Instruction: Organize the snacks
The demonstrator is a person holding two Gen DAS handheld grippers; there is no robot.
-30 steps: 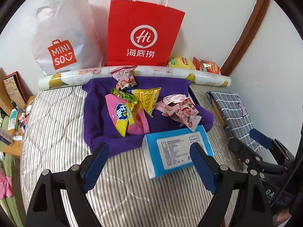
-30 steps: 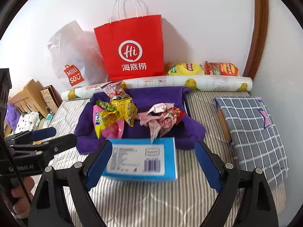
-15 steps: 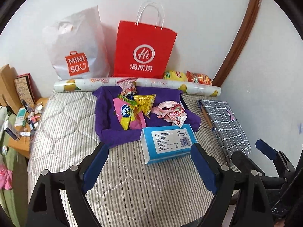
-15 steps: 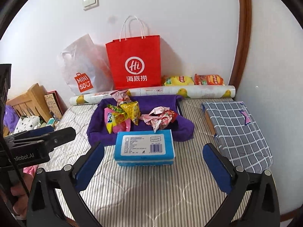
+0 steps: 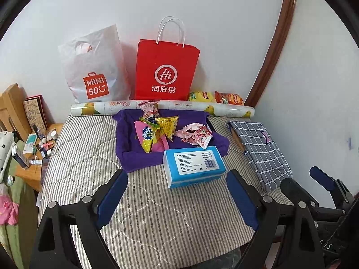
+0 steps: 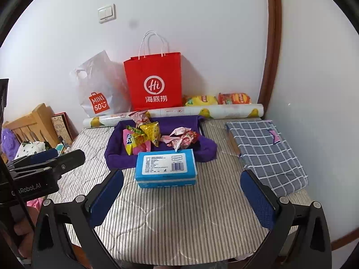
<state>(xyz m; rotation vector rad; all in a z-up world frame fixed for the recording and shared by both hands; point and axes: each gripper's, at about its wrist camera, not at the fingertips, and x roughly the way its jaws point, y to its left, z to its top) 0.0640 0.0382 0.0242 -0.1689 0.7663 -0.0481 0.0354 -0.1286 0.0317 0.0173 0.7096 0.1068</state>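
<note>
Snacks (image 5: 157, 130) lie in the purple tray (image 5: 125, 157) – blue box (image 6: 165, 168) just in front. Both grippers – left (image 5: 177, 198), right (image 6: 181, 199) – gape wide, holding nothing. Reach slowly, pinch one packet only.

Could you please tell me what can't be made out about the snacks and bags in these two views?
- Red paper bag and white plastic bag: contents hidden by their own walls, both views.
- Two snack packs by the wall: lower parts hidden behind the patterned roll.
- Pink snack packet: partly covered by the yellow packets.
- Blue tissue pack: label print too small to read.
</note>
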